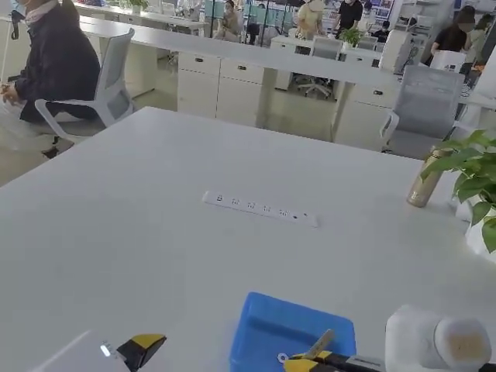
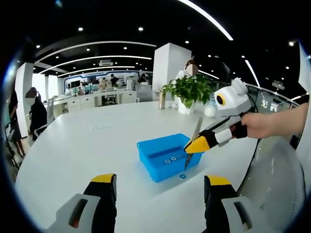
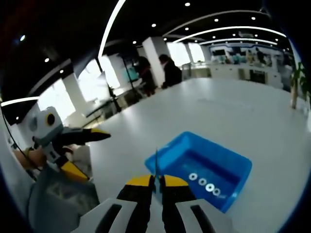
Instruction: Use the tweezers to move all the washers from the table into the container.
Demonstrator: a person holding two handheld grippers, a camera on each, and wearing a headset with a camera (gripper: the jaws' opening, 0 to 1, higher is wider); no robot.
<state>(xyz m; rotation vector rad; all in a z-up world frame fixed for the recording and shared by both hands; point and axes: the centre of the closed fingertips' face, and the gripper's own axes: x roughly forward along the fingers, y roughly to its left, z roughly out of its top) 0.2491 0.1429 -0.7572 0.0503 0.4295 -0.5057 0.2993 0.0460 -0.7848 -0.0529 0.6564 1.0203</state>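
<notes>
A blue container (image 1: 279,318) sits on the white table near its front edge, with three washers (image 2: 174,158) on its floor. One more washer (image 2: 182,176) lies on the table just in front of the container (image 2: 167,171). My right gripper (image 2: 198,144) is shut on metal tweezers (image 2: 193,141), whose tips hang over the container's near right corner. In its own view the right gripper (image 3: 156,182) holds the tweezers (image 3: 156,165) above the container (image 3: 243,165) and the washers (image 3: 204,183). My left gripper (image 2: 160,187) stands open and holds nothing, left of the container.
A white power strip (image 1: 260,208) lies mid-table. A metal bottle (image 1: 424,186) and a potted plant (image 1: 473,178) stand at the far right. Office chairs, desks and seated people are beyond the table's far edge.
</notes>
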